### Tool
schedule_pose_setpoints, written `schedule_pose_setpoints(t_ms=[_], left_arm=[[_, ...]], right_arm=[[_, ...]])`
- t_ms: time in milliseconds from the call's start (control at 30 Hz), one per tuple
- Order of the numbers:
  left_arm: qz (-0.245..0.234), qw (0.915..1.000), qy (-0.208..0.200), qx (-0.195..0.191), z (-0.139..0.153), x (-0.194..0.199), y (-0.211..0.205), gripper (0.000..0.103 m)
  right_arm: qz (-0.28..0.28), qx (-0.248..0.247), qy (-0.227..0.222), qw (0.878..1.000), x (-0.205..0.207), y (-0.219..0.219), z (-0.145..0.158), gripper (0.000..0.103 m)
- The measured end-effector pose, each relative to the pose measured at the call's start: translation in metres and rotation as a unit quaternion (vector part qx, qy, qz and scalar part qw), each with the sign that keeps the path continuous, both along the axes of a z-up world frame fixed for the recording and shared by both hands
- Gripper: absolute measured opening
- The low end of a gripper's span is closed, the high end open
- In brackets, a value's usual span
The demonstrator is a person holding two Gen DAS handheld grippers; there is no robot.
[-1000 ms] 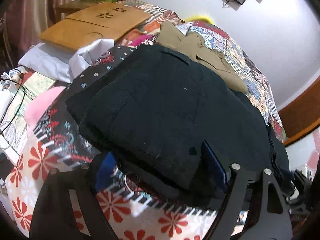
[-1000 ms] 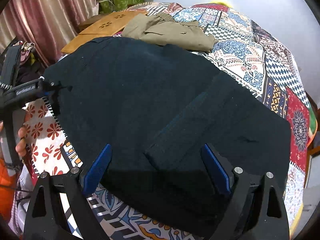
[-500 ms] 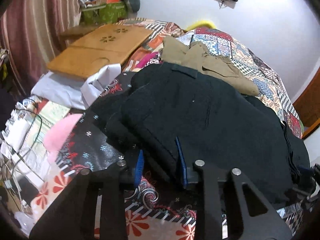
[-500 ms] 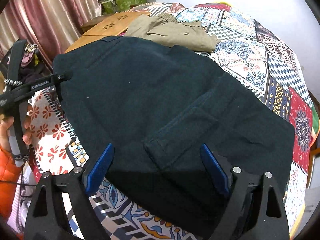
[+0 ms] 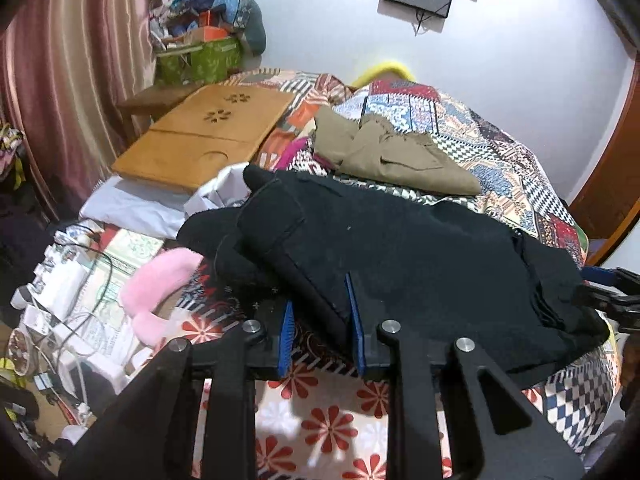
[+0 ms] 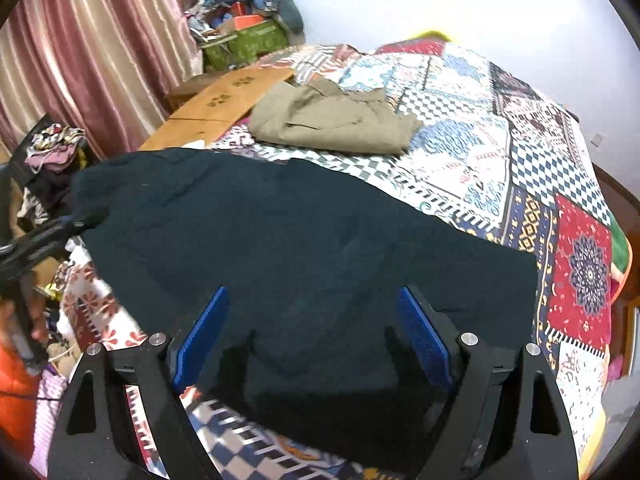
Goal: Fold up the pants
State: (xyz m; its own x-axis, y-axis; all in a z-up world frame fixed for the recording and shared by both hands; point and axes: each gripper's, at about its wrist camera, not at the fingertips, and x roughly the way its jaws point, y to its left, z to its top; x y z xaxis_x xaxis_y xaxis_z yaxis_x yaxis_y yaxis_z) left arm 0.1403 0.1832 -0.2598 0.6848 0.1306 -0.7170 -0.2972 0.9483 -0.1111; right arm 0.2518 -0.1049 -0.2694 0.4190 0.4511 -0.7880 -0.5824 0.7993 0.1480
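Black pants (image 5: 400, 248) lie spread on a patchwork quilt (image 6: 520, 160). My left gripper (image 5: 319, 304) sits at their near left edge; its jaws are closing, with a thick fold of black cloth pinched between the blue pads and raised off the bed. In the right wrist view the pants (image 6: 300, 240) fill the middle. My right gripper (image 6: 313, 296) hangs wide open over their near edge, pads apart with cloth lying beneath and between them. The left gripper (image 6: 80, 220) shows at the pants' far left corner. The right gripper (image 5: 608, 292) peeks in at the right edge.
Folded khaki pants (image 5: 392, 156) rest farther back on the quilt. A wooden lap table (image 5: 204, 136) and white cloth (image 5: 132, 208) lie at the left. A pink fluffy item (image 5: 156, 280) and cables with chargers (image 5: 68, 280) crowd the near left. Curtains hang at the left.
The left gripper's jaws went from wide to narrow around the pants' edge, then rose, lifting that edge. The right gripper stayed wide and rose a little.
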Motion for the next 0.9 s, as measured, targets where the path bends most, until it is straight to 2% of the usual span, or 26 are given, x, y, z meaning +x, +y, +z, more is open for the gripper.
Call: schedule_pose_setpoints(t_ms=[67,133,167,233,367,467,567,667,800,900], left_arm=[[-0.005,0.9999,-0.010,0.007,0.008,-0.001,-0.006,0.024],[-0.015,0.9995,-0.020,0.018,0.019,0.001,-0.015,0.024],[-0.021,0.9992,-0.025,0.022,0.025,0.003,-0.021,0.024],[-0.038,0.9981,-0.036,0.033,0.037,0.009,-0.033,0.023],[-0.077,0.9937,-0.062,0.052,0.063,0.023,-0.062,0.022],[-0.111,0.9889,-0.085,0.052,0.082,0.035,-0.089,0.022],[-0.149,0.9817,-0.102,0.060,0.100,0.047,-0.120,0.022],[-0.186,0.9738,-0.110,0.069,0.110,0.057,-0.152,0.021],[-0.229,0.9644,-0.109,0.073,0.113,0.070,-0.197,0.020],[-0.256,0.9586,-0.104,0.068,0.110,0.079,-0.227,0.018]], right_arm=[[0.000,-0.006,0.019,1.000,0.004,-0.001,-0.012,0.077],[0.011,-0.016,0.051,0.998,0.008,0.002,-0.030,0.065],[0.018,-0.017,0.067,0.997,0.009,0.003,-0.038,0.065],[0.021,-0.019,0.058,0.998,0.006,0.005,-0.045,0.065],[0.029,-0.014,0.058,0.998,0.002,0.007,-0.043,0.065],[0.032,0.005,0.069,0.997,0.005,-0.001,-0.040,0.064],[0.020,0.043,0.074,0.996,0.007,-0.025,-0.027,0.063],[-0.010,0.063,0.056,0.996,0.008,-0.055,-0.013,0.063],[-0.059,0.035,0.027,0.997,0.009,-0.096,-0.014,0.064],[-0.064,0.022,0.055,0.996,0.011,-0.106,-0.037,0.064]])
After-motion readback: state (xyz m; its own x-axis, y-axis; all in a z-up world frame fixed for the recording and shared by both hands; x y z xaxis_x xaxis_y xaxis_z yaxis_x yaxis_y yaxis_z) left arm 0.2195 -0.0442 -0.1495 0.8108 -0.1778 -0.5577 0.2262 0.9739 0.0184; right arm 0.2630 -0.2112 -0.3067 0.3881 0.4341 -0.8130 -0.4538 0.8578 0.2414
